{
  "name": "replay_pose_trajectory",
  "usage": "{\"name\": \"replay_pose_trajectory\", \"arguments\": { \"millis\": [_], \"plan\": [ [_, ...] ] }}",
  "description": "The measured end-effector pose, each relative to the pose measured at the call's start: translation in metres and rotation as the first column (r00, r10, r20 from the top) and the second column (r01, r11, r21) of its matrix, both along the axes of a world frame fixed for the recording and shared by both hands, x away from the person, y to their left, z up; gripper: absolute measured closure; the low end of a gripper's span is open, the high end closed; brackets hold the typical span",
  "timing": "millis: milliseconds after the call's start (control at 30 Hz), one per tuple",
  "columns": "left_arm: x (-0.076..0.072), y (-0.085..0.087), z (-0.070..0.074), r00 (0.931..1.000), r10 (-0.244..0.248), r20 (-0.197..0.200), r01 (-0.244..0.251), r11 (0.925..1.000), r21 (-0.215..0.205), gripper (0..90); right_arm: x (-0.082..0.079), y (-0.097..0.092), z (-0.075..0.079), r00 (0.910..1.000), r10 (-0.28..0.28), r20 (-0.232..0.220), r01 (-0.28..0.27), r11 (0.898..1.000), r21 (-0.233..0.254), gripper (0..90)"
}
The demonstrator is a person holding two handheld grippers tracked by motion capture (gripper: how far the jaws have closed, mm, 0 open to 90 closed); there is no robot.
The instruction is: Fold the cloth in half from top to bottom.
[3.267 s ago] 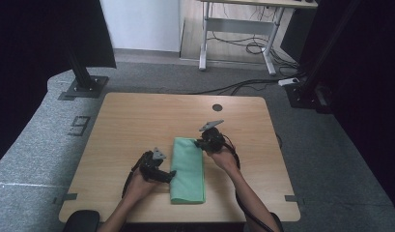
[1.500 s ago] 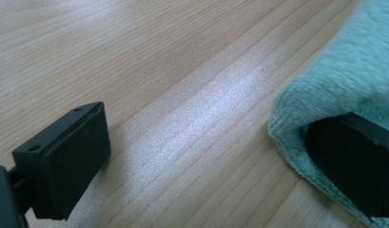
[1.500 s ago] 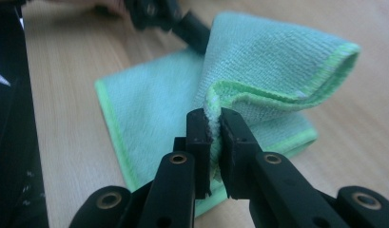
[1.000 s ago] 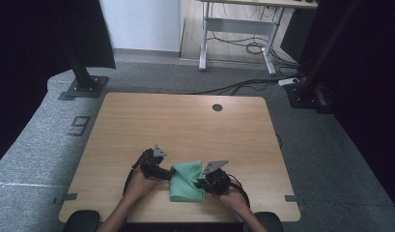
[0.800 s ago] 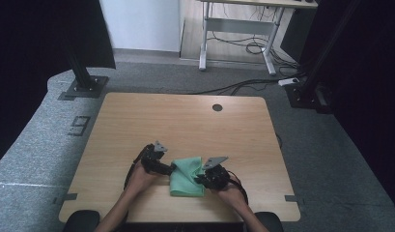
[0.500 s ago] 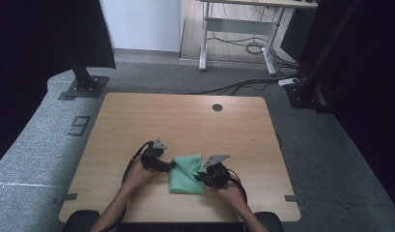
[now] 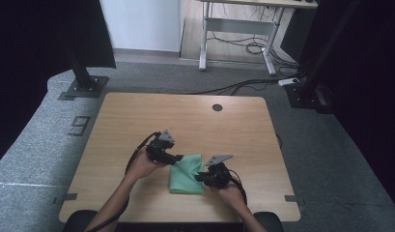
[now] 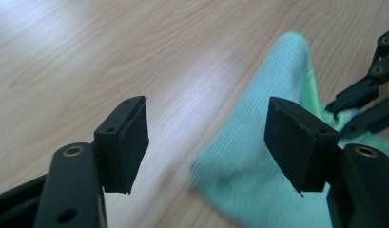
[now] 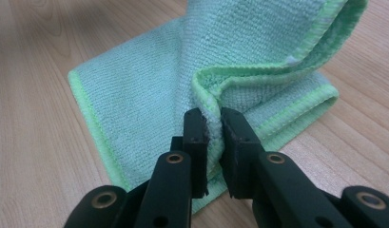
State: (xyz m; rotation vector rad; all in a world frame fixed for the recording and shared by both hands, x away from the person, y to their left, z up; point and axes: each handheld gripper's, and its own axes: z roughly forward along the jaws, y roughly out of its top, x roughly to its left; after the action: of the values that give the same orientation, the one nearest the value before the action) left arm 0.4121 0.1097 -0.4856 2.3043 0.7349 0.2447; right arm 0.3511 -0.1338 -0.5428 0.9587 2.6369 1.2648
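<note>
soft, ribbed green cloth (image 9: 149,90) on a smooth, faintly glossy wooden table (image 7: 137,116).
</note>
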Motion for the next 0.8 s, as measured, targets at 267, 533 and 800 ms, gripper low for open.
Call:
{"name": "replay_pose_trajectory", "arguments": {
  "millis": [267, 533, 800],
  "plan": [
    [0.010, -0.039, 0.004, 0.9960, -0.086, -0.024, 0.086, 0.9961, 0.016, 35.6, 0.000, -0.001, -0.001, 1.0000, 0.005, 0.003, -0.005, 1.000, 0.009, 80.0],
    [0.014, -0.061, -0.003, 0.9872, -0.132, -0.089, 0.137, 0.9897, 0.042, 50.5, 0.000, -0.001, -0.001, 1.0000, 0.004, 0.004, -0.004, 1.000, 0.013, 79.8],
    [0.013, -0.054, -0.004, 0.9755, -0.166, -0.144, 0.175, 0.9831, 0.052, 84.6, 0.000, -0.002, -0.002, 0.9999, 0.010, 0.006, -0.010, 1.000, 0.017, 79.4]
  ]
}}
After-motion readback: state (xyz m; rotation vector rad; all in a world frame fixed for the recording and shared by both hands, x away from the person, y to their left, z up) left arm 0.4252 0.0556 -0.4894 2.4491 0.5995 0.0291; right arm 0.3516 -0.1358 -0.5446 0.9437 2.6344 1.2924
